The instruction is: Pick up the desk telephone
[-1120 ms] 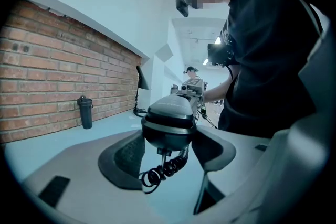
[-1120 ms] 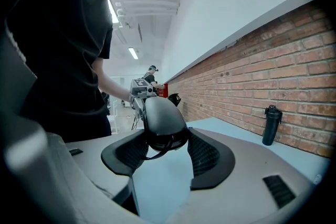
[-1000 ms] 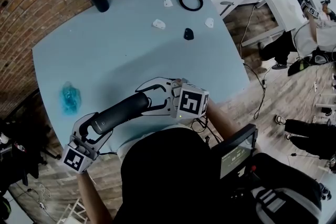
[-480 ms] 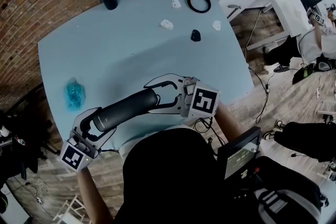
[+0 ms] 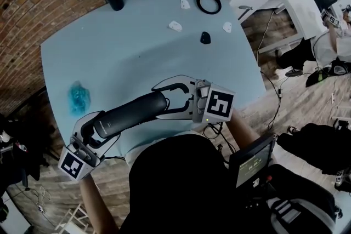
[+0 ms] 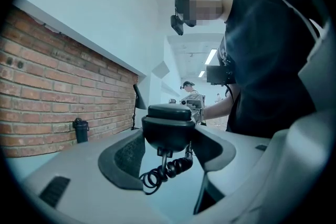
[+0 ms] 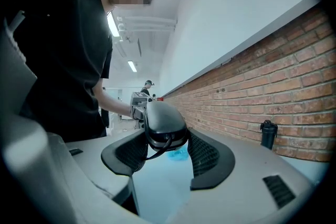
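Left gripper (image 5: 100, 131) and right gripper (image 5: 162, 100), head view: each is closed on one end of the telephone handset (image 5: 129, 114), which spans the gap between them. The handset's long axis runs from the left gripper's jaws straight to the right gripper's jaws, so the two tools face each other along it and neither is nearer than the other. The handset appears to be held clear of the table (image 5: 137, 46), at the edge closest to the person. Left gripper view: the left gripper (image 6: 168, 152) has the handset (image 6: 169, 126) end-on between its pads, both pads against it, with the coiled cord (image 6: 163, 170) hanging below the jaws. Right gripper view: the right gripper (image 7: 168, 157) shows the opposite end of the handset (image 7: 165, 126) directly ahead, seated between both pads. Any coming move therefore requires both tools to travel together along or across this shared axis. Compared with the earlier frames, the two-ended grip is unchanged; the assembly and the table items sit slightly farther right in view, which suggests mainly camera movement.
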